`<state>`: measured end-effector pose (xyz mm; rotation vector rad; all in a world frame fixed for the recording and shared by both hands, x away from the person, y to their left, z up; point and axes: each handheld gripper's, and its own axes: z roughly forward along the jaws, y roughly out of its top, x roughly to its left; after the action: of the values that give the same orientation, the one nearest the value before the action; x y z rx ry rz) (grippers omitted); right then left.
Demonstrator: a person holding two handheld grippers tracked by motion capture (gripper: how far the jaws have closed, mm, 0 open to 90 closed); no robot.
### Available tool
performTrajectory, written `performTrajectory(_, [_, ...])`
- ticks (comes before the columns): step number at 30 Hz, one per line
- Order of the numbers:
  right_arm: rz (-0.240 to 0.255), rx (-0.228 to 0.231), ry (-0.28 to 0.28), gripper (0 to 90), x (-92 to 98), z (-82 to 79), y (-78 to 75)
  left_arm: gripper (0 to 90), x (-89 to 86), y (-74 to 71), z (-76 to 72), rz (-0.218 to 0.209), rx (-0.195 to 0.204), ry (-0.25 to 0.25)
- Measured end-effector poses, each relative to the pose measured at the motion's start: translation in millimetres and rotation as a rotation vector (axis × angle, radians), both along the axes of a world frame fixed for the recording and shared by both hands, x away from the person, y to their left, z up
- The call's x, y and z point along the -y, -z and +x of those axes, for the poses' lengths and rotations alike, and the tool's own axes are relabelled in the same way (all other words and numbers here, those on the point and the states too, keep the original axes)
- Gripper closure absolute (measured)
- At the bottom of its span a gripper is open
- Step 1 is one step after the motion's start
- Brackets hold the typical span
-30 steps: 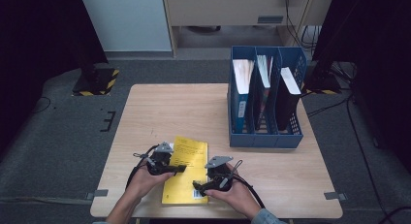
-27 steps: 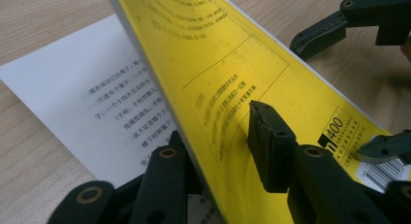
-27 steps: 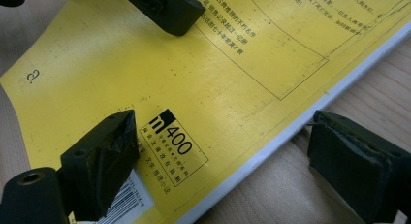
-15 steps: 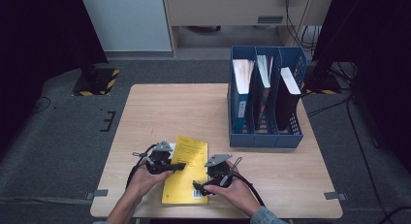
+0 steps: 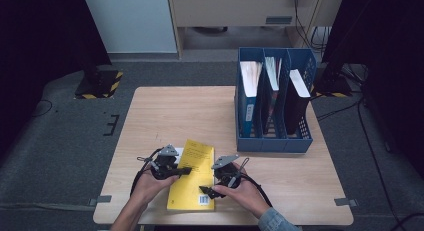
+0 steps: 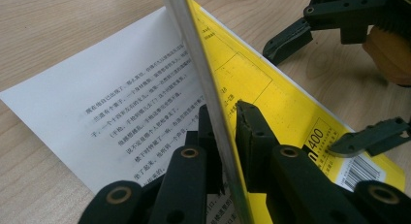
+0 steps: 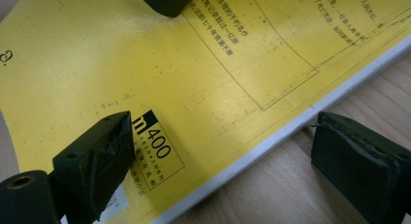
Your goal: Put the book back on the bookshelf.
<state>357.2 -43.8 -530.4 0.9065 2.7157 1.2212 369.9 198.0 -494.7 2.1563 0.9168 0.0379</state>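
A yellow book [image 5: 192, 178] lies near the table's front edge. My left gripper [image 6: 225, 112] is shut on the front cover's edge [image 6: 203, 78]; its jaws have just been closing on it. The cover is raised on edge, baring a white printed page [image 6: 121, 103]. In the high view the left gripper [image 5: 185, 171] reaches in from the book's left side. My right gripper [image 7: 228, 139] is open. One of its jaws hovers over the yellow cover [image 7: 145, 64], the other over the wood past the book's right edge. It also appears in the high view [image 5: 206, 192] and the left gripper view [image 6: 310, 95].
A blue file holder [image 5: 272, 108] with three slots of books and papers stands at the back right of the wooden table [image 5: 175, 116]. The person's hands come in over the front edge. Dark floor and stands surround the table.
The left hand keeps its place at the book's left edge. The right hand has barely shifted beside the right edge.
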Motion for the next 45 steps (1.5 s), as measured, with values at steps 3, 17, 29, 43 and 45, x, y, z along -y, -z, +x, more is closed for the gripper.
performTrajectory(3, [0.024, 0.0, 0.012, 9.2, 1.2, 4.9, 1.3, 82.8, -1.5, -2.5, 1.0, -0.011, -0.001, -0.002])
performTrajectory(17, [0.125, -0.094, -0.009, 13.2, 3.7, 29.2, -1.4, 85.7, -3.6, -27.2, -4.9, -0.036, 0.057, 0.025])
performTrajectory(29, [0.148, -0.03, 0.045, 35.3, 10.6, 32.6, -36.5, 86.1, -8.4, -49.0, -3.9, 0.004, 0.151, 0.001])
performTrajectory(43, [0.061, 0.003, -0.027, 39.7, 2.1, 39.1, -83.0, 86.1, -20.6, -57.6, -2.1, -0.068, 0.181, -0.027])
performTrajectory(45, [0.057, -0.003, -0.039, 39.7, 1.1, 40.4, -86.0, 86.1, -23.3, -57.7, -2.9, -0.074, 0.184, -0.029])
